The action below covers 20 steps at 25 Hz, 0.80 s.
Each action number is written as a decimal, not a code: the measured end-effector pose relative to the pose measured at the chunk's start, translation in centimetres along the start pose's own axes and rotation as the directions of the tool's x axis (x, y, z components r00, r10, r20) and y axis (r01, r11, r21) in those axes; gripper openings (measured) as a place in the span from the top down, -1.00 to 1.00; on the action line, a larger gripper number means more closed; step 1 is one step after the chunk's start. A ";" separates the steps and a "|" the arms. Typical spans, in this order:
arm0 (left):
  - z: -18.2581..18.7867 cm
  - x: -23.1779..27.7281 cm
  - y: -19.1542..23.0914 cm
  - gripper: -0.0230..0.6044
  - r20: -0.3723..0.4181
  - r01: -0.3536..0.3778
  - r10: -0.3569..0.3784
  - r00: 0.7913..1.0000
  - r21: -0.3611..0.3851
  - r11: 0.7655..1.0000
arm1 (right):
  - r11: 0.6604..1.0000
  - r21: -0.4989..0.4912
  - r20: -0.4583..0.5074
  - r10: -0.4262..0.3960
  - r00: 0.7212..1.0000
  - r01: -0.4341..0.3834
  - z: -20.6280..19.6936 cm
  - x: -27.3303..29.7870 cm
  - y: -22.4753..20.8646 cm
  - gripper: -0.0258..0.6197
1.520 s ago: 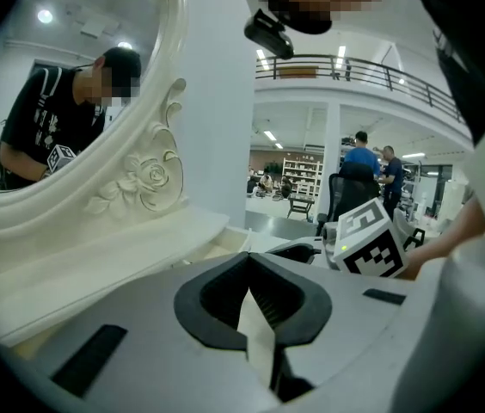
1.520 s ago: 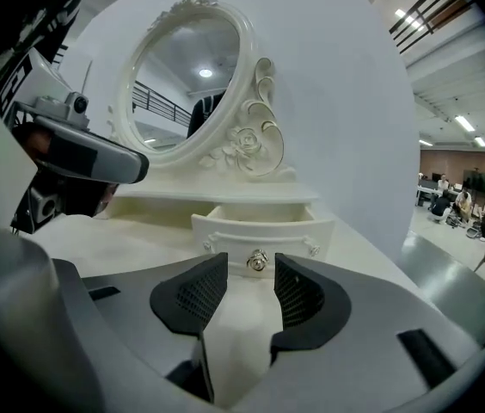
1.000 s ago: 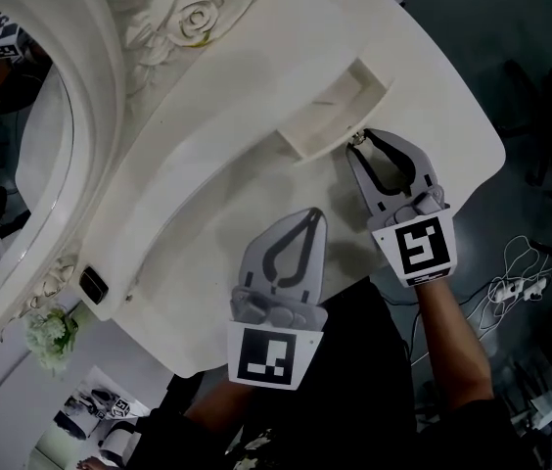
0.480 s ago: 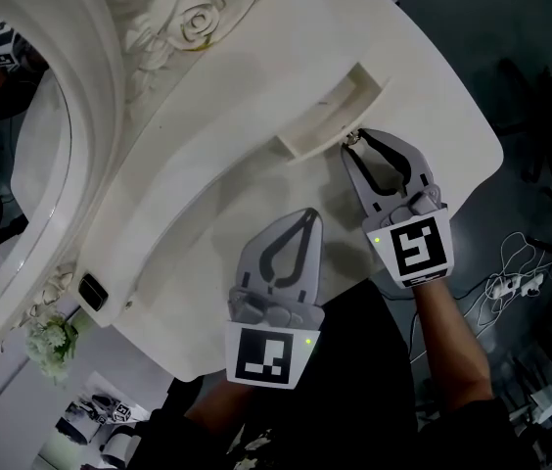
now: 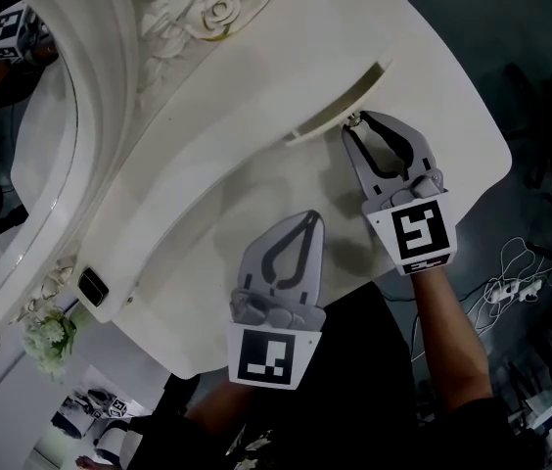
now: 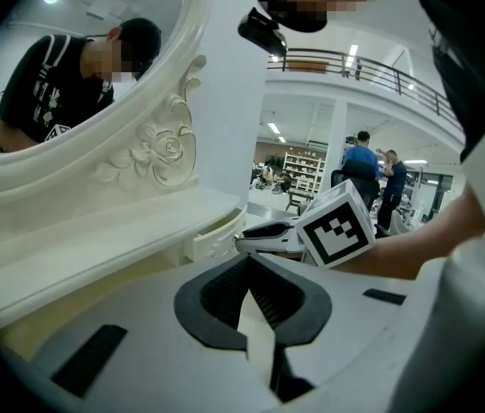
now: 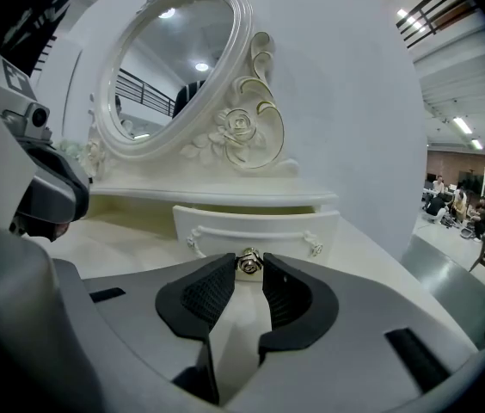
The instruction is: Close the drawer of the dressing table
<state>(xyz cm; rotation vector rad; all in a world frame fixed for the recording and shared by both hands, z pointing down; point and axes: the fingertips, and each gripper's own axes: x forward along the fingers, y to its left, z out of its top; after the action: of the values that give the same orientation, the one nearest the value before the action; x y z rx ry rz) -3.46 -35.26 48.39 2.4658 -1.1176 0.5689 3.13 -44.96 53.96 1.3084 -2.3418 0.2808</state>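
Your right hand-held gripper [image 5: 356,122] is pinched on the little metal knob [image 7: 248,263] at the front of the drawer [image 7: 255,228]. The knob sits right between the two jaw tips, with a tip on each side. The drawer is in the dressing table [image 5: 433,116], under the top shelf and to the right of the round mirror [image 5: 22,164]. It sticks out only a little, so I think the job is nearly done.

To finish well, push the knob straight in, the same way the drawer slides. Do not push to one side, or the drawer may tilt and get stuck. Go slowly and keep your hand-held gripper level with the knob, so the tips do not slip off it. The knob is small and shiny, so it could pop out of a loose pinch. Stop when the drawer front sits flat against the table.

Your left hand-held gripper [image 5: 310,215] has its jaws closed together with nothing in them. It hangs over the worktop [image 5: 207,223], well away from the drawer. Leave it there, out of the way.
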 end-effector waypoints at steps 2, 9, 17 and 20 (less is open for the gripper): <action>-0.1 -0.1 0.1 0.92 -0.002 -0.003 0.003 1.000 -0.004 1.000 | 1.000 -0.002 0.005 0.001 1.000 -0.001 0.3 0.5 -0.1 0.63; -0.4 -0.4 0.3 0.92 -0.006 -0.013 0.013 1.000 0.001 1.000 | 1.000 -0.008 0.016 0.012 1.000 -0.012 1.1 2.1 -0.2 0.63; -0.8 -0.8 0.2 0.92 -0.010 -0.022 0.022 1.000 -0.008 1.000 | 1.000 -0.004 0.017 0.010 1.000 -0.010 1.5 3.3 -0.3 0.63; -0.7 -0.8 0.4 0.92 0.000 -0.024 0.024 1.000 -0.007 1.000 | 1.000 0.004 0.017 0.009 1.000 -0.009 1.6 3.4 -0.4 0.63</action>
<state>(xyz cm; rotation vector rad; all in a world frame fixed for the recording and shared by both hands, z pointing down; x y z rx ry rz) -4.37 -34.65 48.61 2.4499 -1.1484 0.5707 1.44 -48.33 54.14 1.3076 -2.3630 0.2784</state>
